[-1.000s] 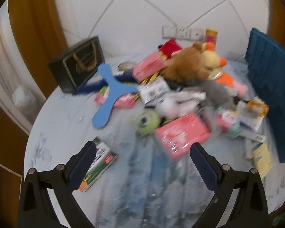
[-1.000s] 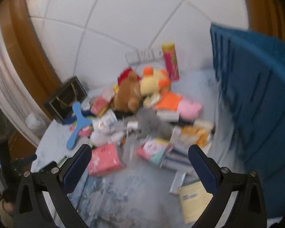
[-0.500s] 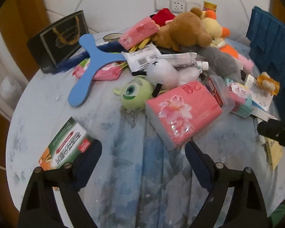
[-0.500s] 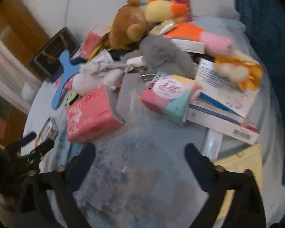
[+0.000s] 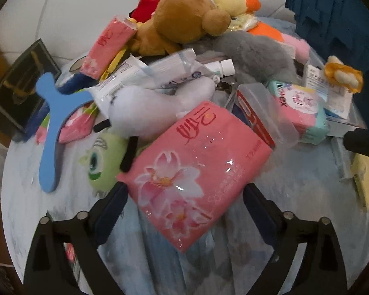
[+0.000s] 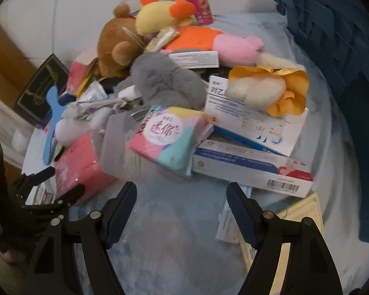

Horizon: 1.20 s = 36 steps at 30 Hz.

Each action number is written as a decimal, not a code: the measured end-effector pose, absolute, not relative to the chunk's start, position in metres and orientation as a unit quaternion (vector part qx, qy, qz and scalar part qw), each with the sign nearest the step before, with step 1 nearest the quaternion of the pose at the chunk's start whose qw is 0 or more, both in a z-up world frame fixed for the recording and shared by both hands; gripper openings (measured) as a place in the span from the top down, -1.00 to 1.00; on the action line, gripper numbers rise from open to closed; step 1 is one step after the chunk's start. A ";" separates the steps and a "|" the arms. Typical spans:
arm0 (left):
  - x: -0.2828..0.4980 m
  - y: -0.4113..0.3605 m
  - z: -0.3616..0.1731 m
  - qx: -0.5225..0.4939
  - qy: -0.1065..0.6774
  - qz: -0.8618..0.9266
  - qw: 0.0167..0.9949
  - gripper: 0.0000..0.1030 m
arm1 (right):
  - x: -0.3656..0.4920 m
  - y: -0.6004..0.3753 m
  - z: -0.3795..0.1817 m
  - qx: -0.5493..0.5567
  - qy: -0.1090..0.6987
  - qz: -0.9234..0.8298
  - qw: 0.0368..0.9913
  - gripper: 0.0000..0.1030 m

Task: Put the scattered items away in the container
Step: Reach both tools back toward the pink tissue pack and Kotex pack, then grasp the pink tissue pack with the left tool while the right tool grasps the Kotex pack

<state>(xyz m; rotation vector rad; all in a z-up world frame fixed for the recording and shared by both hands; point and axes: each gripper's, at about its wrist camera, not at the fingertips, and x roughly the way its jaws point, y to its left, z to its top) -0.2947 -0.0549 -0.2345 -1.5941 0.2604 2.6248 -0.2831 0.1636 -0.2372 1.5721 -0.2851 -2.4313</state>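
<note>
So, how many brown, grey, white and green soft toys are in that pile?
Brown soft toy: 1
Grey soft toy: 1
White soft toy: 1
Green soft toy: 1
Total: 4

Two pink tissue packs: the large one (image 5: 199, 172) between the left gripper's (image 5: 184, 204) opening jaws, a smaller one (image 5: 108, 46) far beyond it; seven plush toys ahead of both grippers: brown bear (image 5: 184, 22), yellow-and-orange duck (image 6: 162, 16), grey one (image 6: 164, 81), white one (image 5: 145, 105), green one-eyed monster (image 5: 103, 157), orange-and-pink one (image 6: 216, 41), cream-and-amber one (image 6: 265, 88); one blue boomerang (image 5: 54, 127) to the left; one pastel sanitary-pad pack (image 6: 169, 137); two medicine cartons (image 6: 251, 169) just ahead of the right gripper (image 6: 182, 201); one blue crate (image 6: 332, 36) to the right.
</note>
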 end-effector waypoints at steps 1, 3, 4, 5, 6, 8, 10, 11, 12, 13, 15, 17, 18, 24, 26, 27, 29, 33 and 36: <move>-0.298 -0.053 -0.237 -0.515 0.090 0.852 0.029 -0.94 | -0.285 0.164 -0.238 0.537 -0.101 -0.830 0.113 -0.49; -0.304 -0.054 -0.238 -0.505 0.088 0.858 0.026 -0.93 | -0.289 0.164 -0.239 0.537 -0.103 -0.830 0.107 -0.49; -0.305 -0.057 -0.237 -0.503 0.079 0.860 0.025 -0.84 | -0.291 0.162 -0.240 0.538 -0.101 -0.830 0.108 -0.49; -0.306 -0.062 -0.235 -0.500 0.063 0.863 0.022 -0.75 | -0.294 0.160 -0.240 0.538 -0.099 -0.830 0.110 -0.51; -0.306 -0.069 -0.232 -0.496 0.044 0.867 0.017 -0.70 | -0.297 0.158 -0.241 0.538 -0.095 -0.830 0.110 -0.54; -0.306 -0.081 -0.230 -0.495 0.023 0.869 0.002 -0.61 | -0.304 0.152 -0.242 0.539 -0.087 -0.831 0.110 -0.67; -0.306 -0.088 -0.229 -0.493 0.015 0.870 -0.011 -0.59 | -0.312 0.147 -0.244 0.538 -0.081 -0.832 0.111 -0.67; -0.305 -0.090 -0.229 -0.494 0.014 0.869 -0.013 -0.59 | -0.316 0.144 -0.245 0.539 -0.079 -0.831 0.111 -0.67; -0.305 -0.091 -0.229 -0.495 0.013 0.869 -0.013 -0.58 | -0.321 0.141 -0.247 0.540 -0.076 -0.831 0.110 -0.67; -0.303 -0.092 -0.228 -0.496 0.010 0.868 -0.016 -0.58 | -0.326 0.137 -0.249 0.542 -0.074 -0.830 0.111 -0.67; -0.300 -0.097 -0.225 -0.495 -0.001 0.869 -0.020 -0.57 | -0.337 0.129 -0.254 0.546 -0.070 -0.828 0.110 -0.67; -0.299 -0.099 -0.224 -0.495 -0.005 0.868 -0.023 -0.57 | -0.344 0.121 -0.259 0.550 -0.066 -0.825 0.110 -0.67; -0.299 -0.100 -0.225 -0.496 -0.005 0.868 -0.023 -0.57 | -0.349 0.117 -0.262 0.553 -0.064 -0.823 0.111 -0.67; -0.312 -0.098 -0.228 -0.497 0.002 0.867 -0.025 -0.57 | -0.363 0.102 -0.274 0.563 -0.037 -0.820 0.092 -0.75; -0.316 -0.095 -0.230 -0.496 0.007 0.868 -0.024 -0.57 | -0.366 0.101 -0.277 0.566 -0.031 -0.819 0.089 -0.77; -0.318 -0.094 -0.231 -0.497 0.008 0.868 -0.024 -0.57 | -0.367 0.099 -0.280 0.567 -0.026 -0.819 0.088 -0.77; -0.321 -0.093 -0.231 -0.495 0.009 0.868 -0.025 -0.57 | -0.367 0.096 -0.283 0.567 -0.015 -0.820 0.085 -0.78; -0.321 -0.091 -0.230 -0.494 0.010 0.869 -0.026 -0.54 | -0.363 0.091 -0.285 0.568 -0.003 -0.818 0.088 -0.67; -0.316 -0.091 -0.222 -0.490 0.004 0.872 -0.022 -0.46 | -0.358 0.093 -0.281 0.570 -0.009 -0.816 0.095 -0.62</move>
